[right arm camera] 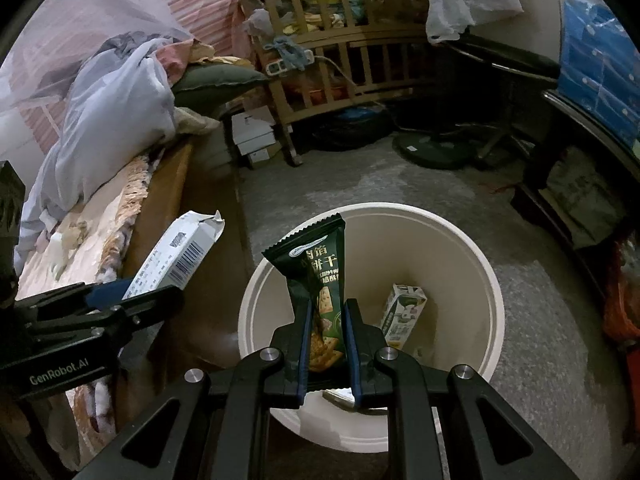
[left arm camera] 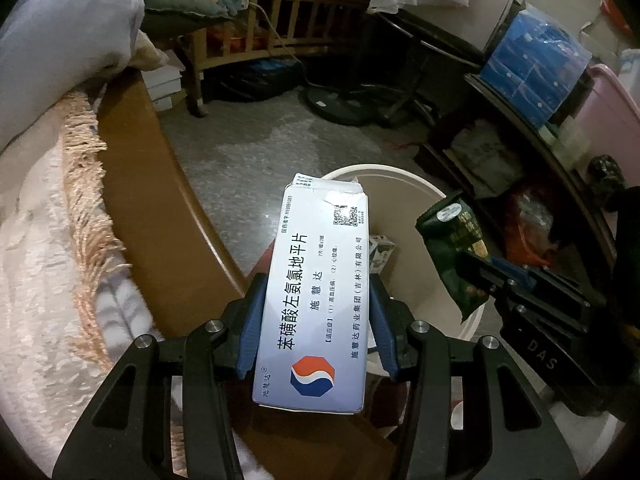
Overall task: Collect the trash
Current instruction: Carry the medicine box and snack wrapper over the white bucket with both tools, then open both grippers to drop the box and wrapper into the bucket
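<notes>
While both tools hang over a cream waste bin on the grey floor beside a bed, each carries one piece of rubbish. Left tongs are clamped on a white medicine carton, blue pads pressing its long side walls near the lower half, the torn flap end pointing at the bin's near rim. Right tongs are clenched tight on a dark green biscuit wrapper, pinched low so its serrated top stands up, directly above the bin mouth. A small drink carton already lies inside against the wall. Judging by its look, the medicine carton is light, thin card: stiff enough along its edges to be held by the sides, but likely to buckle if squeezed on the broad printed face. Its glossy skin could slip. The wrapper seems almost weightless, limp and crinkly, and may cling to a pad on release. The wrapper seems placed to drop cleanly; the carton appears to sit nearer the rim.
</notes>
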